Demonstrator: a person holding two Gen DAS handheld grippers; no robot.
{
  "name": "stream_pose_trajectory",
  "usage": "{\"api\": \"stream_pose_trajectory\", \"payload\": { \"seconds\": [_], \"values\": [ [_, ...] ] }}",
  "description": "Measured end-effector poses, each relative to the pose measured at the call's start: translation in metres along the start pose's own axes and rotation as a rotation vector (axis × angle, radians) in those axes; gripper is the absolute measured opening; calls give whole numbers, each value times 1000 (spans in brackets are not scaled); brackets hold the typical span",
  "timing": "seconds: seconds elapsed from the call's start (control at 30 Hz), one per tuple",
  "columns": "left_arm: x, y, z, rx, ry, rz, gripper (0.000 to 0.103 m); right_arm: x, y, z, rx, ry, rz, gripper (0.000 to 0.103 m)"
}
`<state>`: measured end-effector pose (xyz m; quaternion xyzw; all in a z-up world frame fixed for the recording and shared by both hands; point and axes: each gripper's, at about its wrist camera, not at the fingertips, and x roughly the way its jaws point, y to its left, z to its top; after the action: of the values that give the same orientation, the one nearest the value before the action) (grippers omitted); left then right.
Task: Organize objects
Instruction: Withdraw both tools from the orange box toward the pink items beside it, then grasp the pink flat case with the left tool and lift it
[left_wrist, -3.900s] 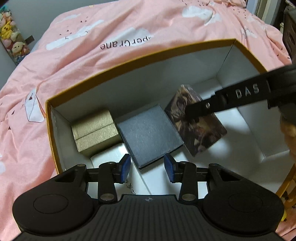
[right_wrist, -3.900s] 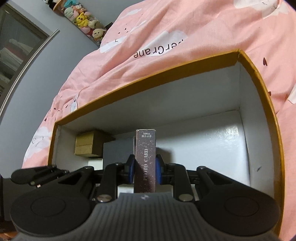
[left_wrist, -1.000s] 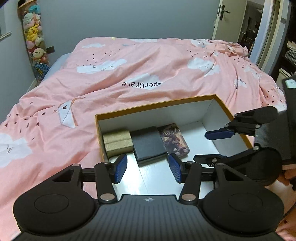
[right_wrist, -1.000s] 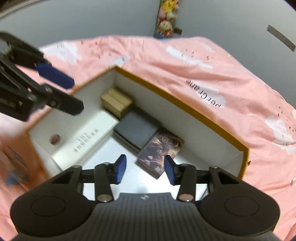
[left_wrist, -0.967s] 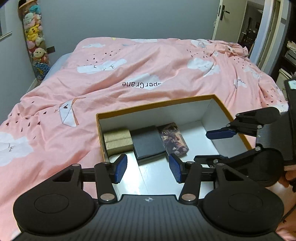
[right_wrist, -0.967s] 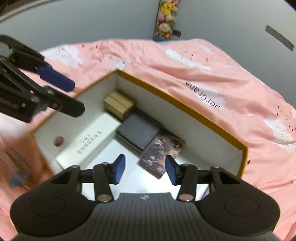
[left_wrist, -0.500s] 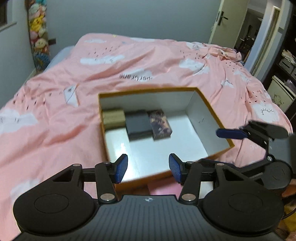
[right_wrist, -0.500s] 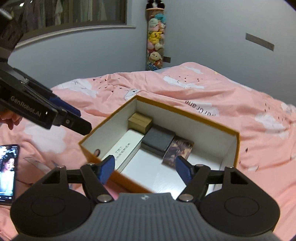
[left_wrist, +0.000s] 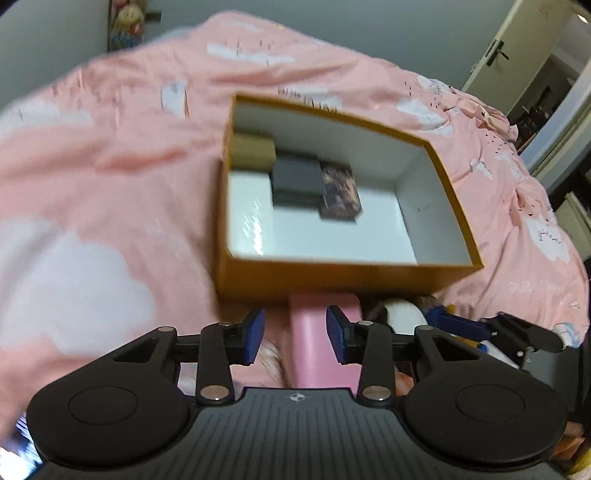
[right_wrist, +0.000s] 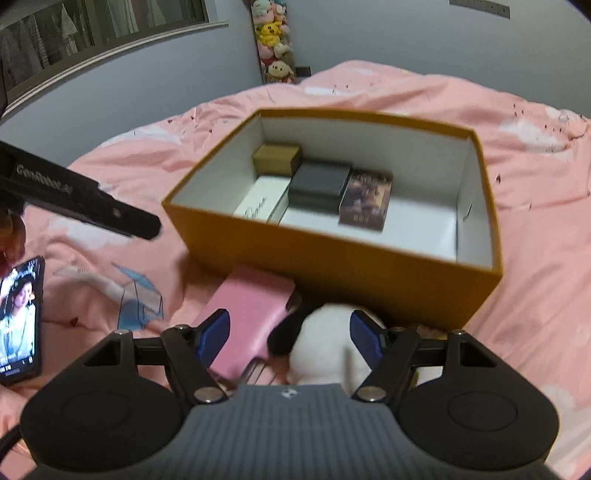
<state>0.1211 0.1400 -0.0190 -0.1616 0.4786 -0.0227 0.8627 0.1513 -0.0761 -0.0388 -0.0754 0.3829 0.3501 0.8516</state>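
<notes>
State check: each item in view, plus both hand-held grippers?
Orange storage box: lidless, sitting on the bed.
Gold box: inside, far left corner.
Dark grey box: inside, lying flat.
Photo card box: inside, flat, beside the grey one.
White box: inside, along the left wall.
Pink case: outside, in front.
White plush toy: outside.
Phone: screen lit.
Left hand-held gripper: open, empty.
Right hand-held gripper: open, empty.
</notes>
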Motion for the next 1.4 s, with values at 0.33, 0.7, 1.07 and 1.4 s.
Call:
{"api": "stream_pose_trajectory", "payload": {
  "seconds": [0.33,0.7,1.07,1.4],
  "values": [
    [48,-9,-31,-98,37,22,44,11,1,-11,-19,38,-16,55],
    [64,-1,-40,-171,-13,7,45,15,4,-13,-57,41,-39,55],
    [78,11,-38,-265,10,-68,62,19,7,-12,-73,47,-56,55],
    [82,12,-37,-271,28,-88,63,21,8,-12,-78,48,-63,55]
  ]
}}
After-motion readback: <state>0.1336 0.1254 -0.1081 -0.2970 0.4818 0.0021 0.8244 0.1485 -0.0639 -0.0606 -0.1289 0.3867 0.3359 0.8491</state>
